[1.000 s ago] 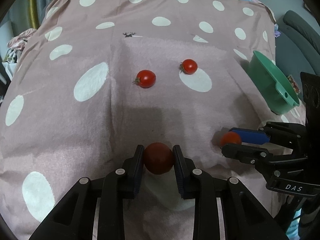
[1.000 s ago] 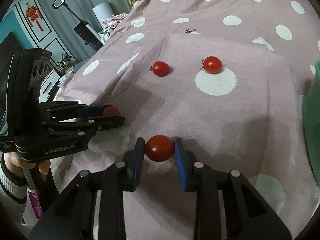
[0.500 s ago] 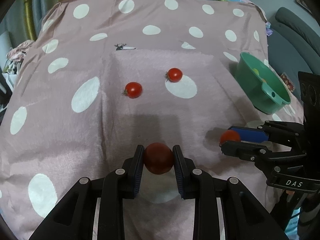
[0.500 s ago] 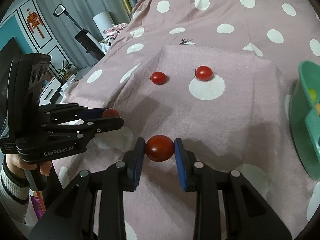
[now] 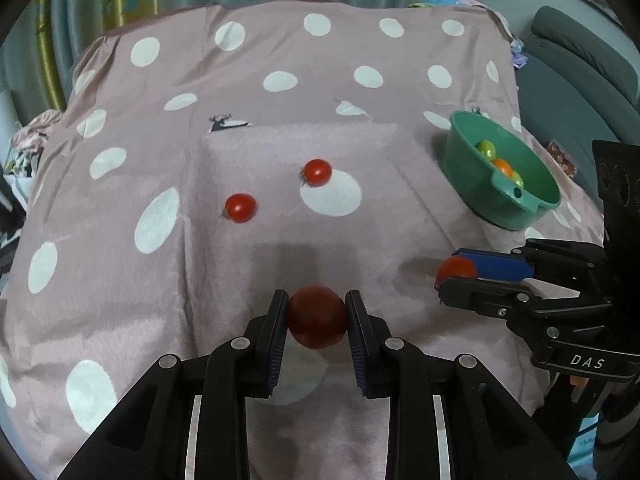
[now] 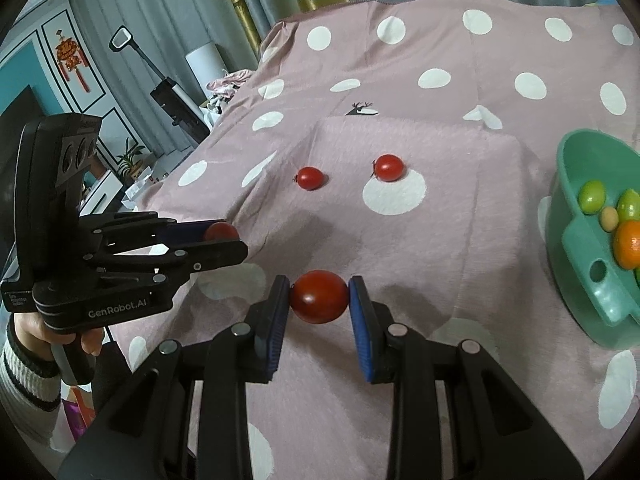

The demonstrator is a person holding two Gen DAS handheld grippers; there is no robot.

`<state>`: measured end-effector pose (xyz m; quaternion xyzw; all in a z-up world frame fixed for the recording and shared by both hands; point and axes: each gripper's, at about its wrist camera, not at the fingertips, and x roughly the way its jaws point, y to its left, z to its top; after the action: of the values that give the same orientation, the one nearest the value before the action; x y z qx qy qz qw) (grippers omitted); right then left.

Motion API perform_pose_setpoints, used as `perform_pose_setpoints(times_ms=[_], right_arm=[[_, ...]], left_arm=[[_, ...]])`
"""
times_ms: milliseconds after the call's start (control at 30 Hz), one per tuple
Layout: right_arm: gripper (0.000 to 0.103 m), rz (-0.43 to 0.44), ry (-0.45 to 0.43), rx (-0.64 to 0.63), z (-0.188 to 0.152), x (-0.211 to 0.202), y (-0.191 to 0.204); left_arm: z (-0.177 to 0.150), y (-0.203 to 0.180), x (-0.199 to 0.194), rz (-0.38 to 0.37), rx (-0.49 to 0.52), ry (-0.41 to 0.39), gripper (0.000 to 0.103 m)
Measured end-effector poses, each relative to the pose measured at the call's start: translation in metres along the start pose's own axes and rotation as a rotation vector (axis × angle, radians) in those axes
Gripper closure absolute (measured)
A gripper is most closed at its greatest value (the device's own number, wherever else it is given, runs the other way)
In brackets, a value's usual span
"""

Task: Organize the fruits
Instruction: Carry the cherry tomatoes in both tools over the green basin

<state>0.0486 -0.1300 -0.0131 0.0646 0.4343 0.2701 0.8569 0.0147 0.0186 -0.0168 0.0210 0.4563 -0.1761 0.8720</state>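
Between the blue pads of the left claw (image 5: 317,316), a dark red cherry tomato (image 5: 317,317) is sitting pinched at its widest part, clear of the pink polka-dot cloth (image 5: 120,280) below. Likewise the right claw (image 6: 319,297) is closed on a second tomato (image 6: 319,297), glossy and round, its pads pressing on both sides. Each claw is narrowed just to the fruit's width and nothing else is caught between the pads.

Judging from the layout, the step in hand is carrying both tomatoes to the green bowl (image 5: 472,184), which is standing off to the right on the cloth and already holding green and orange fruits. To do this well, the grip should be kept gentle and even: these skins look thin and taut, so squeezing harder is risking a split, while loosening is risking a drop onto soft fabric where a round fruit could roll. The right claw is nearer the bowl, so it is probably best served first, leaving room for the left one to come across without the two claws crossing. Release should come low over the bowl, away from its handled rim.

Two more red tomatoes are lying loose farther up the cloth, well apart from the bowl: one (image 5: 240,208) on plain pink, the other (image 5: 317,172) touching the edge of a white dot. Both are small, smooth and shiny, with tiny green stems showing.
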Motion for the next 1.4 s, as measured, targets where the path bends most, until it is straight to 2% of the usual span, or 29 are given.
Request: perform_pose_setpoints(times_ms=[633,1400], right_arm=[[0.073,-0.021,-0.09,0.049,-0.004,-0.035,-0.025],[0.073,-0.121,-0.215,0.167,-0.015,-0.088,-0.086]], left_arm=[[0.025,-0.046,-0.005,-0.018,0.095,-0.03,0.074],[0.068,-0.117,0.012,-0.083,0.243,-0.055,0.074]])
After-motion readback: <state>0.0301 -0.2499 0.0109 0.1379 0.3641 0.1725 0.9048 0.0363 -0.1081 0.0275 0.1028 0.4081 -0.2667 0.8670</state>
